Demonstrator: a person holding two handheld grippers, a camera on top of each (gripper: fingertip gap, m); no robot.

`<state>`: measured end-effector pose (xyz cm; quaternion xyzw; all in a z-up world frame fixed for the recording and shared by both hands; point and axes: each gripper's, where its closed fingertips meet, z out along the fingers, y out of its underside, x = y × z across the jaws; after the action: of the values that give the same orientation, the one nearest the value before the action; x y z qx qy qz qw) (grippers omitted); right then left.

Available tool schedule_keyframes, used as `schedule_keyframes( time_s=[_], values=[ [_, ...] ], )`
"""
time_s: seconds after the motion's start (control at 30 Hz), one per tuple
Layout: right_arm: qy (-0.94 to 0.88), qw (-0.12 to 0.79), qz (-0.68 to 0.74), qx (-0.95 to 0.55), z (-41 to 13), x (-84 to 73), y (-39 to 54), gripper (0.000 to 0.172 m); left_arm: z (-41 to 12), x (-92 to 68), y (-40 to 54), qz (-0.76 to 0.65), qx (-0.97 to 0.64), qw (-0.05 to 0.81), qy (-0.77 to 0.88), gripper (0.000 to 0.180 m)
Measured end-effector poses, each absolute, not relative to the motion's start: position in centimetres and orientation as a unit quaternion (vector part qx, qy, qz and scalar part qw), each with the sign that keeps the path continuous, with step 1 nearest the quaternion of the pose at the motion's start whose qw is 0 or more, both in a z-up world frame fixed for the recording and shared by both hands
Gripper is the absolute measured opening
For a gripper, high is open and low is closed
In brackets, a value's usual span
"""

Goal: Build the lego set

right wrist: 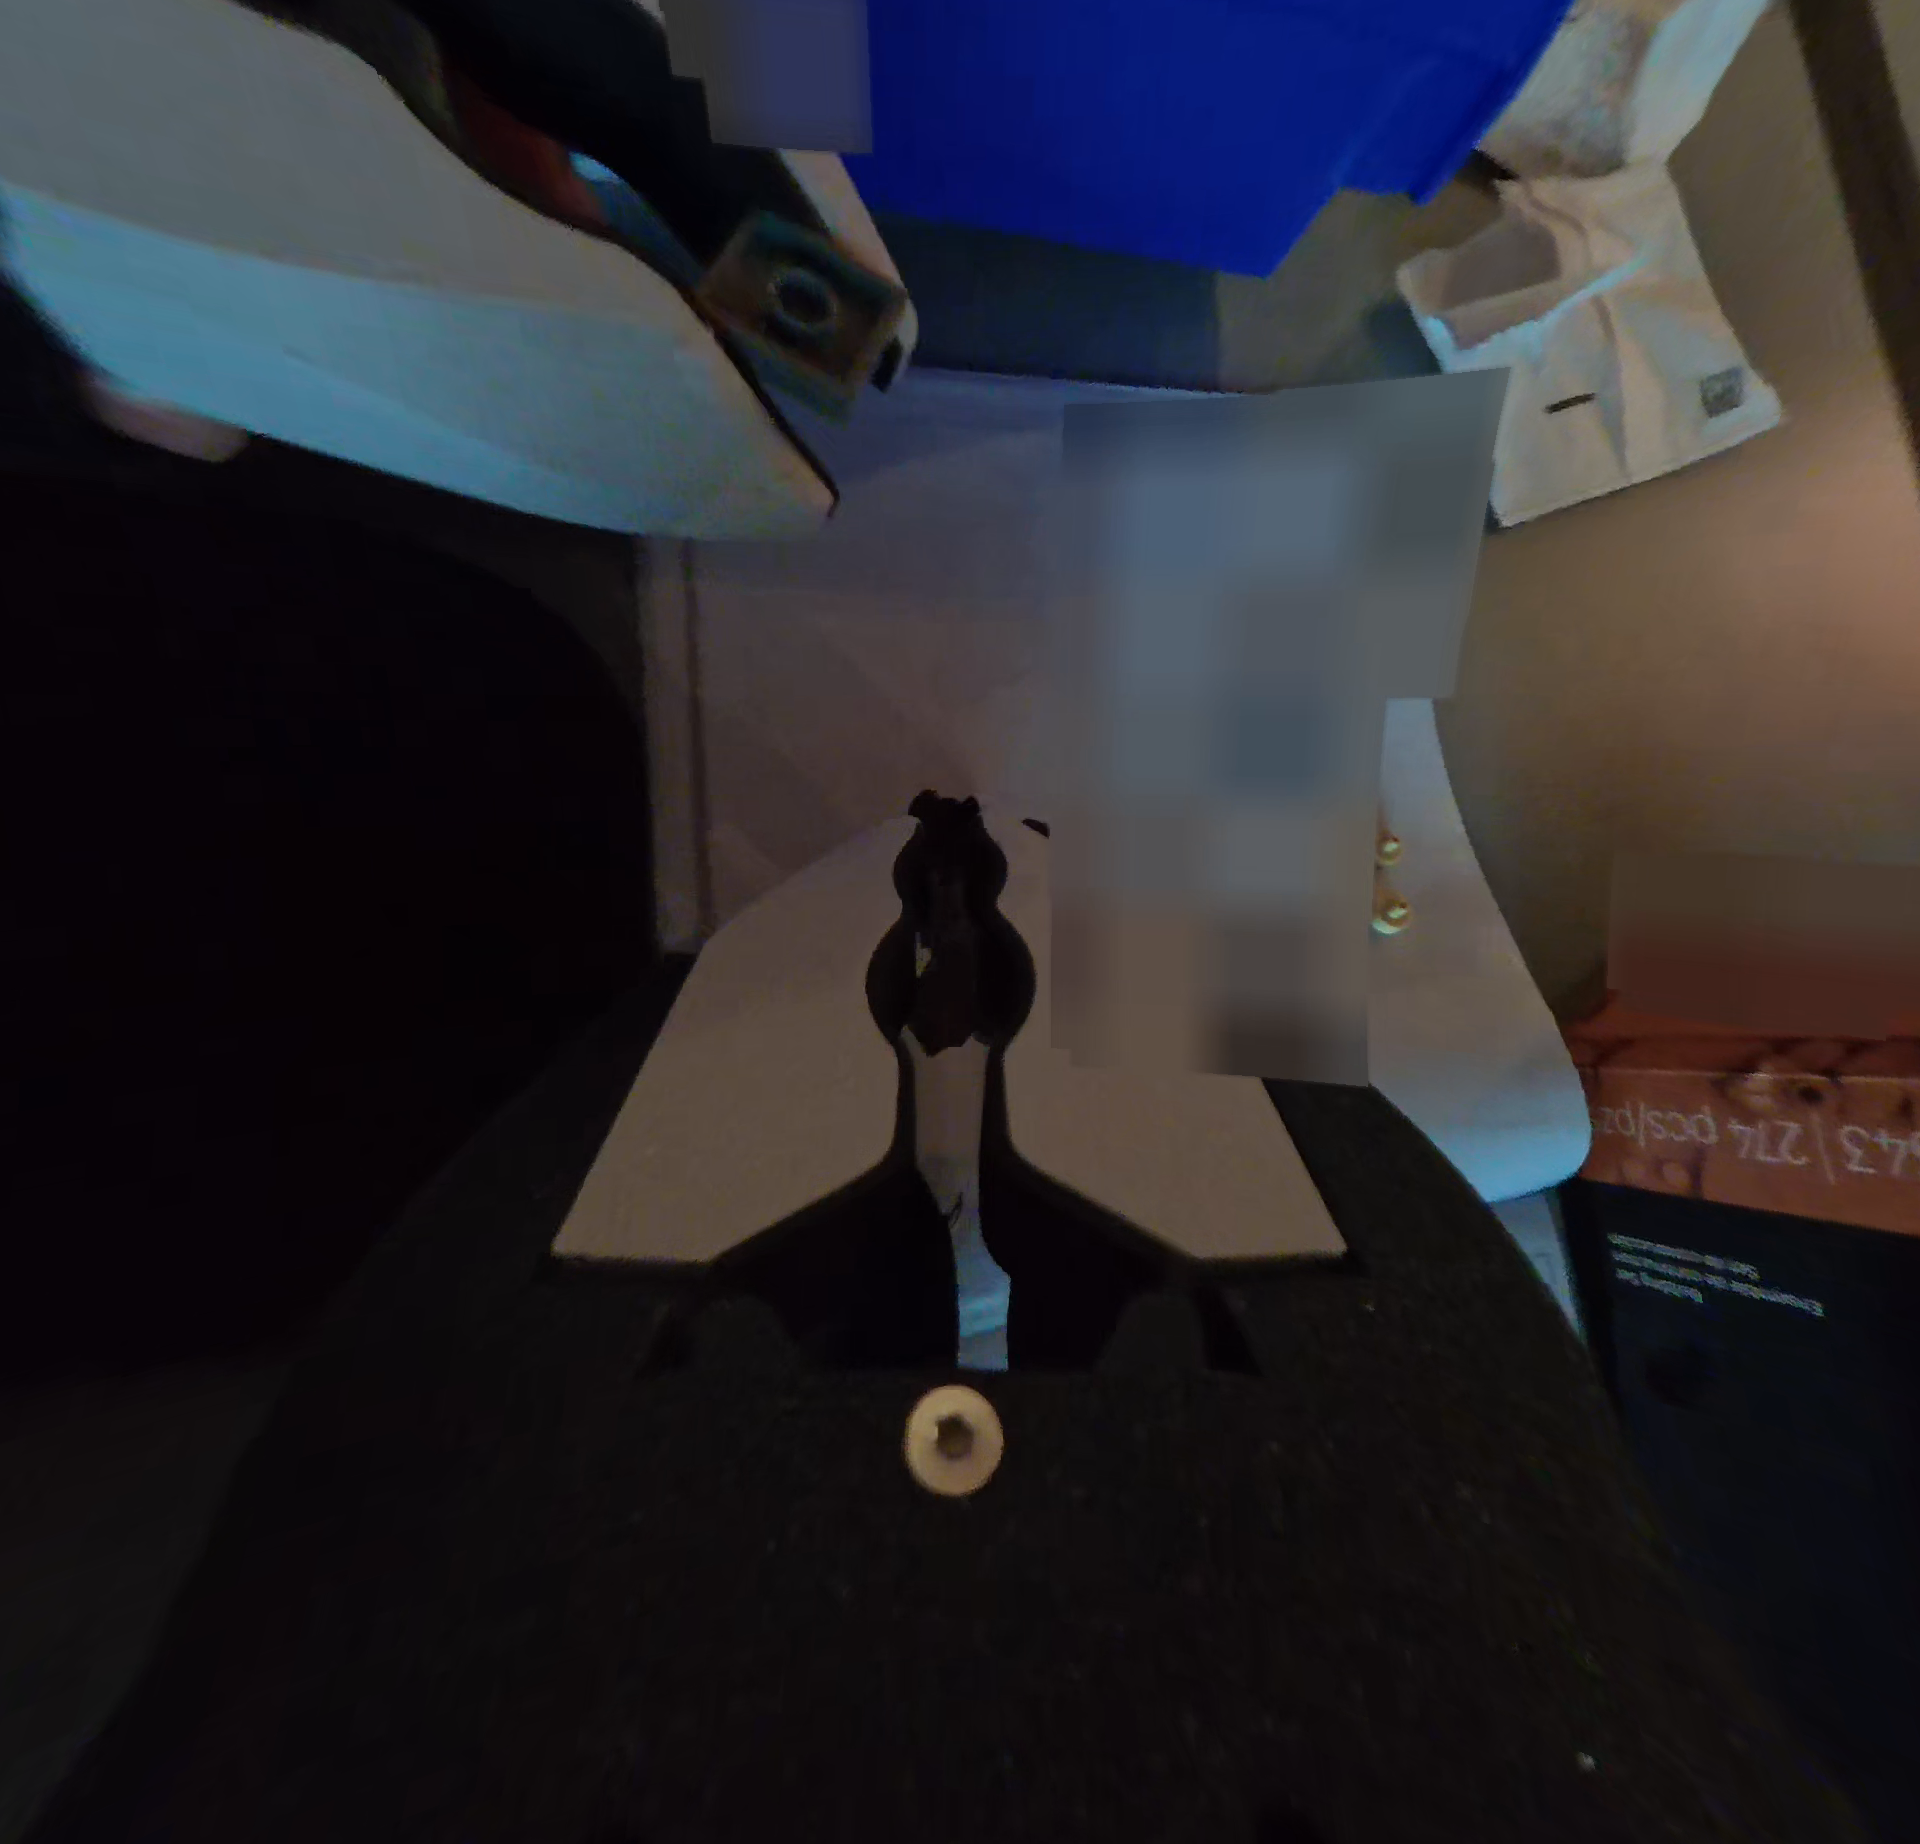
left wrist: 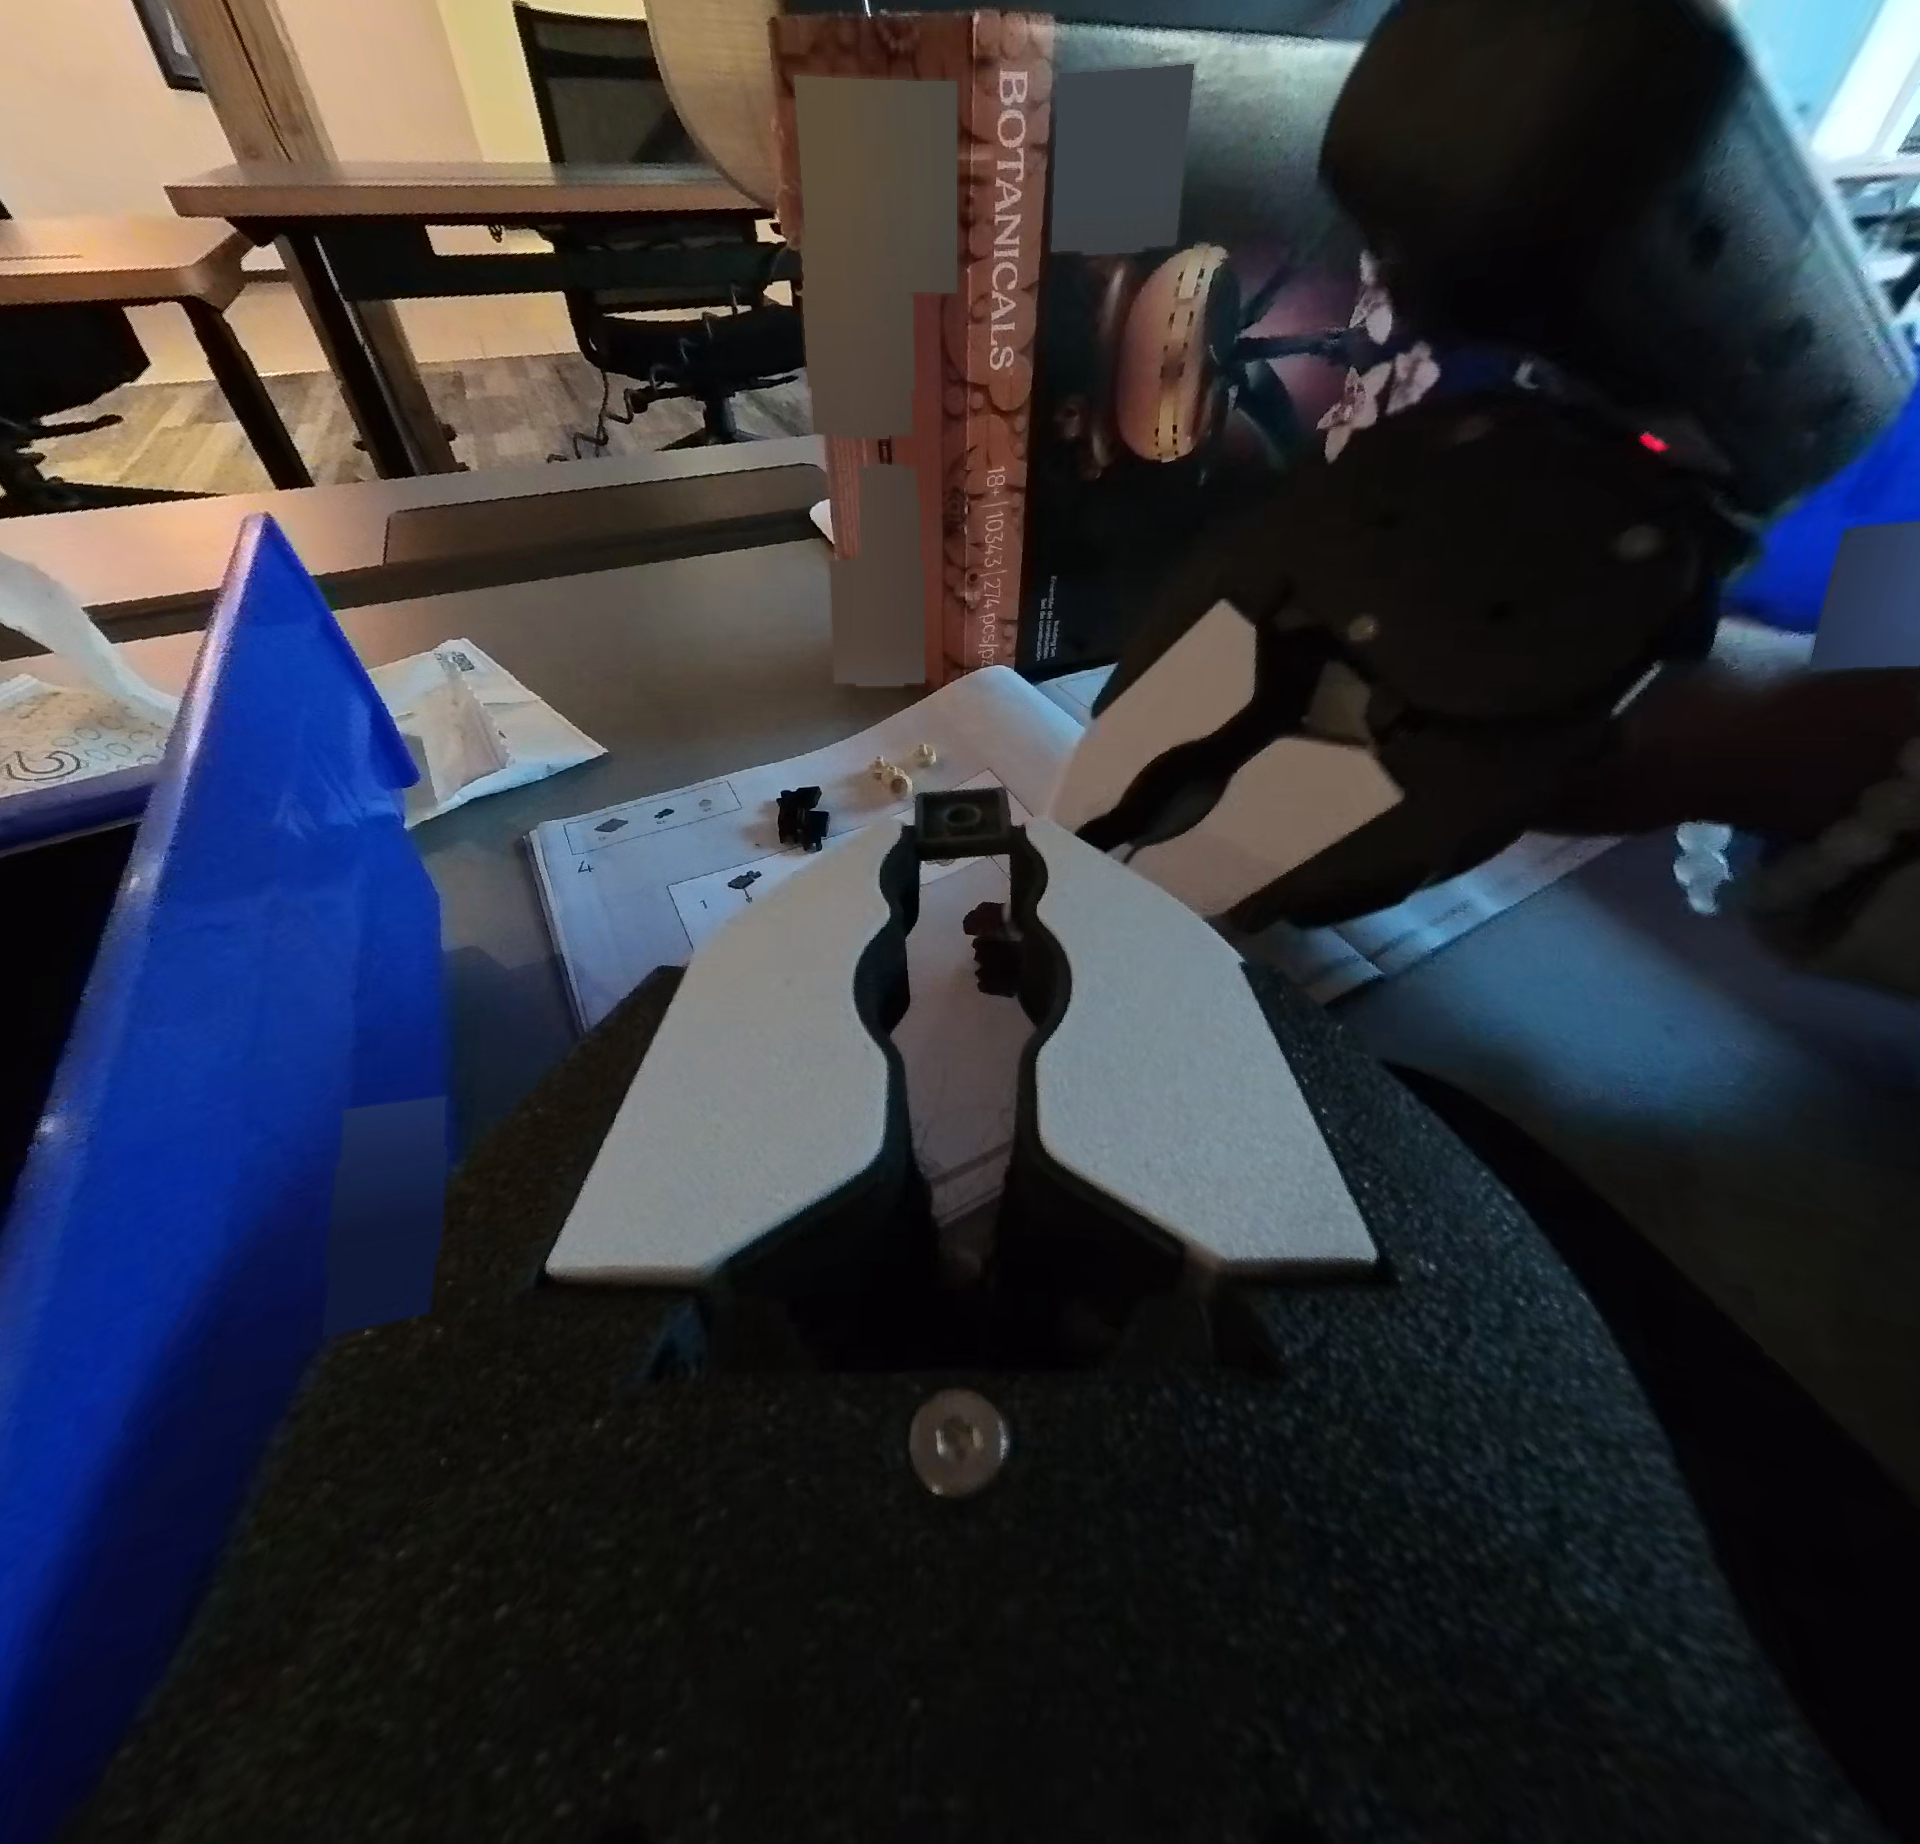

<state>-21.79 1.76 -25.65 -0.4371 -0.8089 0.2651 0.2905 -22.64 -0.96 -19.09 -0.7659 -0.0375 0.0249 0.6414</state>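
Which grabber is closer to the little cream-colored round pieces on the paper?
Left, though not by much. The left gripper, pinching a dark square plate, sits just in front of the cream pieces. The right gripper hovers a bit farther off to their right, over the booklet.

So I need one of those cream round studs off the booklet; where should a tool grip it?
Across a cream stud's round sides, coming from above: the studs lie on the open booklet, the tall box behind them.
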Motion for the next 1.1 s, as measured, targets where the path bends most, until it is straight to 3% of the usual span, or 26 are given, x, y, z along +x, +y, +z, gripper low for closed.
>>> schedule_keyframes(
  time_s=[0.33, 0.67, 0.77, 0.87, 1.1],
  values=[
    [-0.794, 0.297, 0.263, -0.46, -26.4, -22.4, 2.2, 0.0, -19.0, -22.6, -1.0, 0.023, -0.764, 0.644, -0.036, 0.016],
    [-0.594, 0.166, 0.528, -0.583, -21.2, -22.0, 3.2, 0.0, -19.1, -22.6, -1.0, 0.022, -0.766, 0.641, -0.034, 0.016],
    [-0.649, 0.203, 0.481, -0.553, -21.8, -21.4, 3.3, 0.002, -19.1, -22.5, -1.0, 0.022, -0.765, 0.642, -0.034, 0.016],
    [-0.721, 0.217, 0.402, -0.521, -23.9, -20.9, 2.4, 0.016, -19.1, -22.5, -1.0, 0.021, -0.765, 0.643, -0.033, 0.016],
    [-0.784, 0.233, 0.303, -0.49, -26.3, -21.3, 2.6, 0.013, -19.1, -22.4, -1.0, 0.021, -0.765, 0.643, -0.03, 0.016]
  ],
)
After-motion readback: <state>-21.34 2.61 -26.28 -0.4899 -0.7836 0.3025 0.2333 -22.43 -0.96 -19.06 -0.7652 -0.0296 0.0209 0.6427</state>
